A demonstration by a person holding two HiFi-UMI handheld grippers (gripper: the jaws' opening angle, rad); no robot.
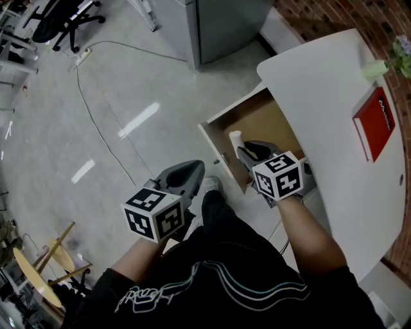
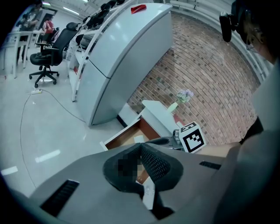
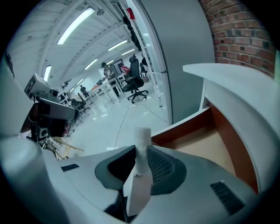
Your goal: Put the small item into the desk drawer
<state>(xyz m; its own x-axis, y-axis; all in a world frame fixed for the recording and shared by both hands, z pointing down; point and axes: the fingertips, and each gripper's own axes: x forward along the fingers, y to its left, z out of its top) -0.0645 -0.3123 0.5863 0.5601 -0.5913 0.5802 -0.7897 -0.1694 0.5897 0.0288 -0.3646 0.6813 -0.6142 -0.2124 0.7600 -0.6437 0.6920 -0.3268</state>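
The small item is a white tube [image 1: 236, 139] [image 3: 141, 142], and my right gripper [image 1: 244, 153] [image 3: 141, 152] is shut on it. It stands up from between the jaws, just above the open wooden drawer [image 1: 257, 122] [image 3: 192, 121] of the white desk [image 1: 321, 96]. The tube's tip is over the near end of the drawer's inside. My left gripper [image 1: 194, 169] [image 2: 140, 147] hangs left of the drawer front, over the floor, with its jaws touching and nothing between them. In the left gripper view the drawer [image 2: 127, 136] and the right gripper [image 2: 168, 141] lie ahead.
A red book [image 1: 374, 122] and a small potted plant [image 1: 393, 61] sit on the desk top. A grey cabinet [image 1: 225, 26] stands beyond the drawer. A cable [image 1: 96, 128] runs across the floor, and office chairs [image 1: 67, 19] stand far left.
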